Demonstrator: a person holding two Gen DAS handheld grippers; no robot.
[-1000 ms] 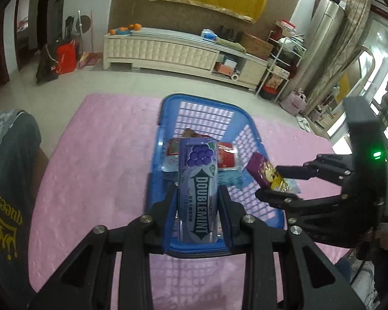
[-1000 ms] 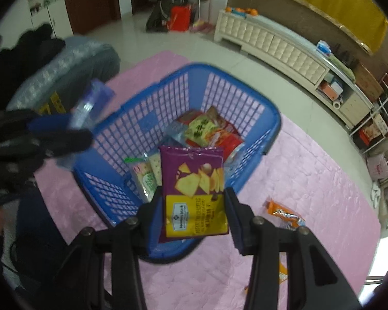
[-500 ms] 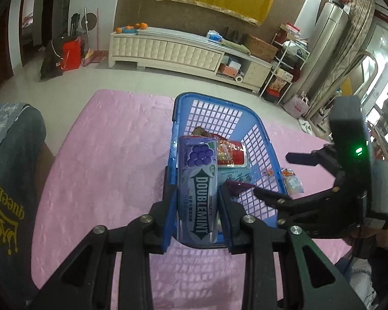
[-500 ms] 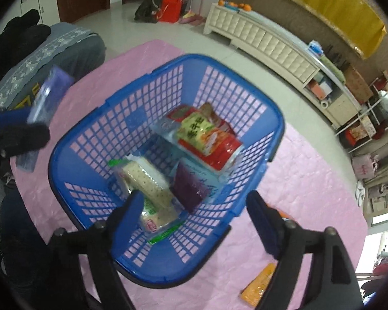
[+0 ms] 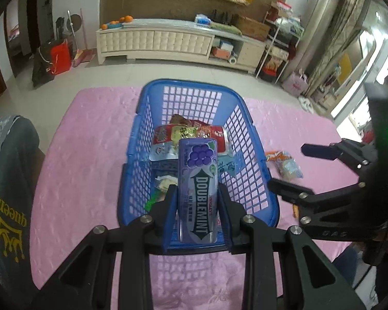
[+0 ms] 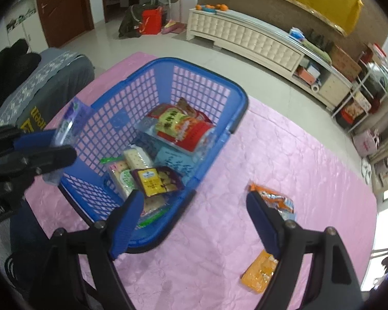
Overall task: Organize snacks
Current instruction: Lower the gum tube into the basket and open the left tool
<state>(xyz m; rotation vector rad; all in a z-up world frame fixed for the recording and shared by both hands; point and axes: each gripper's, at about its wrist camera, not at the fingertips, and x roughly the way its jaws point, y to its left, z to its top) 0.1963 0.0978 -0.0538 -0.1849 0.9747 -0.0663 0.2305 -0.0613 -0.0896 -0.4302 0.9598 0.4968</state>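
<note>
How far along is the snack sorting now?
Done: several packets, including the purple chip bag, lie in the blue basket. In hand: the left gripper holds the Doublemint pack over it; the right gripper is open and empty. Left: two orange packets on the pink cloth.

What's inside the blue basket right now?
In the blue basket: a red-and-green snack pack, cracker packs, a purple chip bag and a light-blue packet partly under them. Anything beneath these packs is covered.
</note>
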